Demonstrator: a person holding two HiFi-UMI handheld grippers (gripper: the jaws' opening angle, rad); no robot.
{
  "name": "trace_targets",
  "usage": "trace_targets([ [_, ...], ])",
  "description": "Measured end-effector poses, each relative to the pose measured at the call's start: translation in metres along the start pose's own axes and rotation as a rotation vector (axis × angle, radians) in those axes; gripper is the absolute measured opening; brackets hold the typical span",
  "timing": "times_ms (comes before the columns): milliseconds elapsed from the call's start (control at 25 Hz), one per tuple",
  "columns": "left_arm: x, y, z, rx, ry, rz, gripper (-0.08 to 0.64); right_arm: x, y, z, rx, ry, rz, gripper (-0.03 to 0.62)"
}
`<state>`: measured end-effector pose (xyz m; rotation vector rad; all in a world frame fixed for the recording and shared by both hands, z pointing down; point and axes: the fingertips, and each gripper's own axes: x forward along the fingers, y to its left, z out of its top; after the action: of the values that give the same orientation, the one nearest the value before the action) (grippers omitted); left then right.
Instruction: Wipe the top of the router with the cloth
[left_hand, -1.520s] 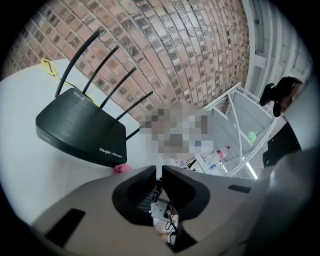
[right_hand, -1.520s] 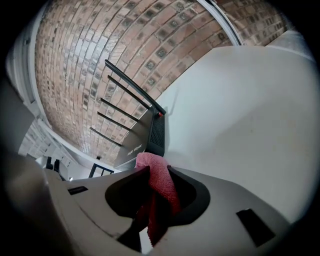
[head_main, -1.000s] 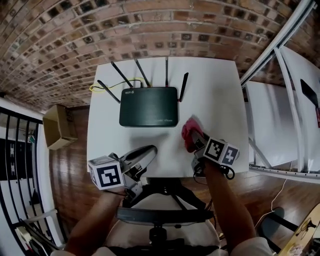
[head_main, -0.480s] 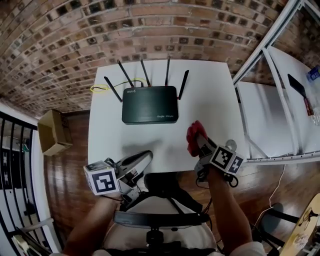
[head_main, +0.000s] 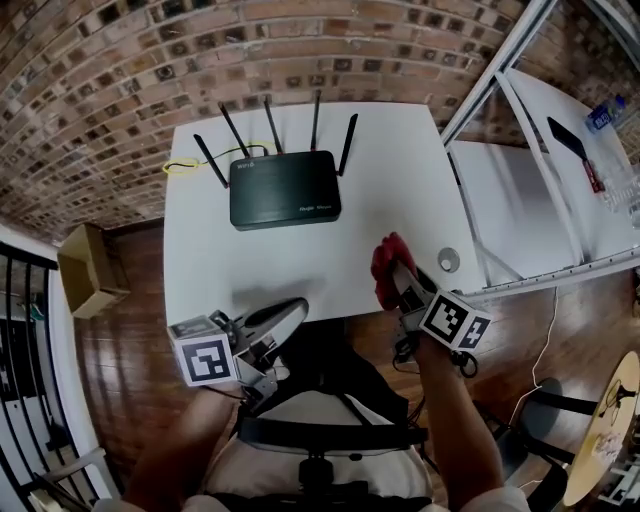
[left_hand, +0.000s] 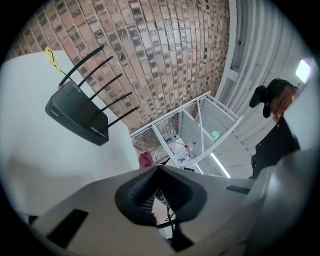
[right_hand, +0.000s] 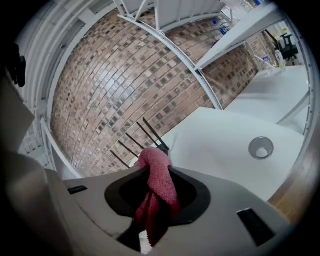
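right claw (right_hand: 151, 172) pinching cloth (right_hand: 161, 187), router (head_main: 283, 188) beyond

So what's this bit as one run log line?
right claw: shut on red cloth, wipe not begun | left claw: shut, empty | router: on white table, apart from red cloth

White table (head_main: 395, 190), black router (head_main: 283, 190), yellow cable (head_main: 179, 165)

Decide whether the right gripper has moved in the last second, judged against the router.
Yes. The right gripper, shut on the red cloth, has drawn back from the router's near right corner toward the table's near edge.
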<state>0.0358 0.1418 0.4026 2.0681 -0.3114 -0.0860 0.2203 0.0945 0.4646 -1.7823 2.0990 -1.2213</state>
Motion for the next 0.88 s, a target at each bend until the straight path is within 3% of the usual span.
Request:
trace_targets([
  [280,-0.011,-0.015,-0.001,0.006,-0.049,0.009,0.006,-0.019,0.014,0.005,-0.079,0.005,0.045,0.130],
  [560,0.001,-0.025,0.006,-0.016,-0.155,0.048,0.006,-0.035,0.014,0.025,-0.072,0.030,0.127,0.129],
  [880,0.043,-0.043,-0.008,-0.032,-0.164,0.066,0.006,-0.058,-0.022,0.076,-0.012,-0.028,0.174,0.129],
])
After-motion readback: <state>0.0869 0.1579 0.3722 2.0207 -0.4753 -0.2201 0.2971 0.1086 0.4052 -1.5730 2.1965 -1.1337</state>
